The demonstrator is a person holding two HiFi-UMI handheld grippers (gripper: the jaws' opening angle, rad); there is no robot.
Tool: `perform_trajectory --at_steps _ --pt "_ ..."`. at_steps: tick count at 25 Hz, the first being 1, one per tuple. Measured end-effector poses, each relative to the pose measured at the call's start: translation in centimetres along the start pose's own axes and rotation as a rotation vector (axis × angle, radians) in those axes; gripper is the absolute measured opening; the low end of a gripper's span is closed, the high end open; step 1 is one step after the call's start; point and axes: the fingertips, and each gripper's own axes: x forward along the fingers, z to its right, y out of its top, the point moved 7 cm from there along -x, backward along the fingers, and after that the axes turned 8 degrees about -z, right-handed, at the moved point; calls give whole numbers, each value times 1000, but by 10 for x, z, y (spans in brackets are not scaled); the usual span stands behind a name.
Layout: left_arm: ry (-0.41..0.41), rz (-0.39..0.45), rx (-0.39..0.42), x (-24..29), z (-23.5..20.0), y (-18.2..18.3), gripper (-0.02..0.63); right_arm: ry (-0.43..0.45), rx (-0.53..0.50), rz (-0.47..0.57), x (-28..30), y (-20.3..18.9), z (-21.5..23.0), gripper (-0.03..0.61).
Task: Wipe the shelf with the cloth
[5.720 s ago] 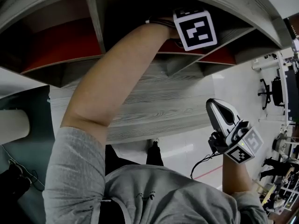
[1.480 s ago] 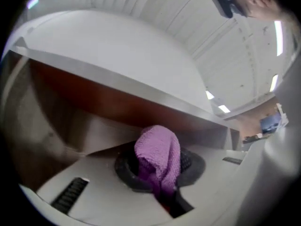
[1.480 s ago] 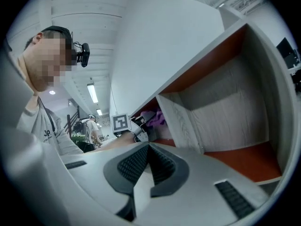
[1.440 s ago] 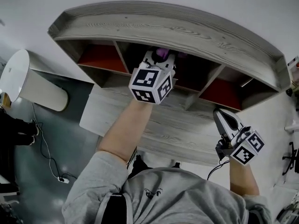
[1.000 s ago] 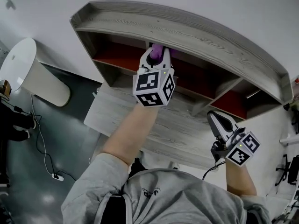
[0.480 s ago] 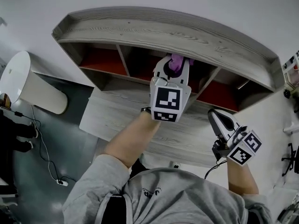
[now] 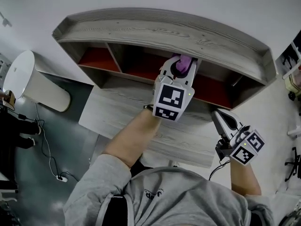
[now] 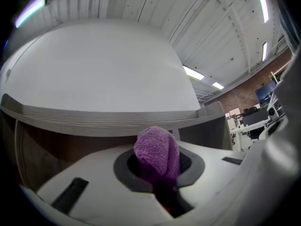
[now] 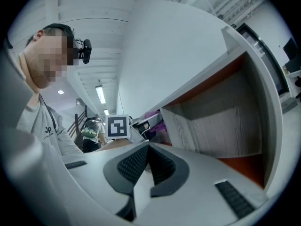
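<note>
A grey wood shelf unit (image 7: 160,29) with red-lined compartments fills the head view. My left gripper (image 7: 181,62) is raised in front of a middle compartment, shut on a purple cloth (image 7: 183,61). In the left gripper view the cloth (image 8: 157,152) bulges up between the jaws, just below the shelf's top board (image 8: 103,114). My right gripper (image 7: 221,117) hangs low at the right over the lower board, shut and empty. The right gripper view shows its closed jaws (image 9: 147,149), a red-floored compartment (image 9: 216,126) and, beyond, the left gripper's marker cube (image 9: 117,126).
A white cylinder (image 7: 28,81) stands on the floor at the left, with cables (image 7: 47,154) beside it. A grey wood lower board (image 7: 136,121) juts out under the compartments. Upright dividers (image 7: 114,56) split the shelf. Office furniture (image 7: 294,74) sits at the far right.
The left gripper with the cloth came out of a compartment it was deep in, then moved rightward along the shelf front to the middle. The right gripper has stayed low at the right.
</note>
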Motion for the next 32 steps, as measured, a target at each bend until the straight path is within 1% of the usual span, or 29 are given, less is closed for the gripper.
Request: perform_trajectory --at_steps 3,5,8,11,14,17,20,23,25,27,30,32 --pt "-32 -32 -47 -12 -8 -8 74 0 -12 -2 4 3 -8 21" --pt "-51 -59 -110 -29 -22 -16 74 -8 -31 -13 11 5 -15 21" --pt "-111 -76 -216 -73 -52 -30 72 -39 -57 -30 30 6 -32 21" --pt "-186 -66 -264 -129 -94 -43 72 -86 -54 -15 56 10 -59 21" --pt "-251 -57 -284 -185 -146 -52 71 -137 -52 18 87 13 -95 21" --pt "-320 -50 -270 -238 -197 -57 71 -188 -11 62 116 9 -136 21" --pt "-371 -62 -266 -292 -244 -64 69 -204 62 82 146 -3 -175 21" --pt "-399 -80 -271 -336 -277 -70 69 -220 70 83 162 -1 -204 21" --pt "-408 -78 -308 -364 -282 -74 67 -228 53 77 159 0 -220 21" --pt "-413 -63 -371 -389 -275 -77 66 -230 23 72 150 1 -232 21" --pt "-405 -30 -431 -414 -246 -79 66 -227 -56 49 132 -5 -241 21" --pt "-393 -17 -471 -425 -221 -82 66 -226 -90 19 119 -21 -243 21"
